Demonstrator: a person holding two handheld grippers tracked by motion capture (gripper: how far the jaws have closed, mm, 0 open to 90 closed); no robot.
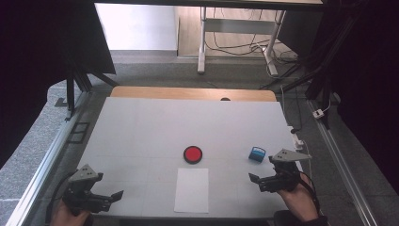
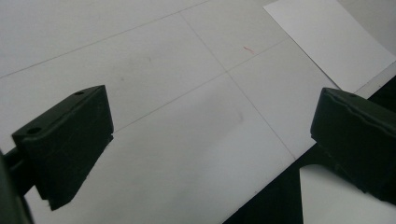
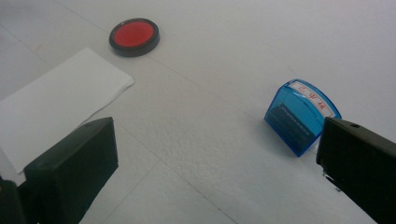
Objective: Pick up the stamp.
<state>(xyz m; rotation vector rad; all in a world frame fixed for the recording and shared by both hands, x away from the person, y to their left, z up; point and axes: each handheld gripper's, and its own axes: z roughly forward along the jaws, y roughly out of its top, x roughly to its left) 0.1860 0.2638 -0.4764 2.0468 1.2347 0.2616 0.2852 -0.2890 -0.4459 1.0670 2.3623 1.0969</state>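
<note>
A round red ink pad (image 1: 193, 154) with a black rim lies mid-table. Just in front of it is a white sheet of paper (image 1: 192, 189). A small blue stamp (image 1: 257, 154) stands to the right of the pad. My right gripper (image 1: 262, 170) hovers open a little in front of the stamp, apart from it. In the right gripper view the stamp (image 3: 299, 116) sits close before the right jaw, and the pad (image 3: 134, 36) and paper (image 3: 56, 102) lie farther left. My left gripper (image 1: 109, 190) is open at the near left, holding nothing, with the paper (image 2: 331, 37) off to its right.
The white table (image 1: 141, 127) has a wooden strip along its far edge. Aluminium rails (image 1: 47, 160) run down both sides. Desk legs and cables stand on the floor beyond. In the left gripper view, the table's near edge (image 2: 280, 177) falls away below the right jaw.
</note>
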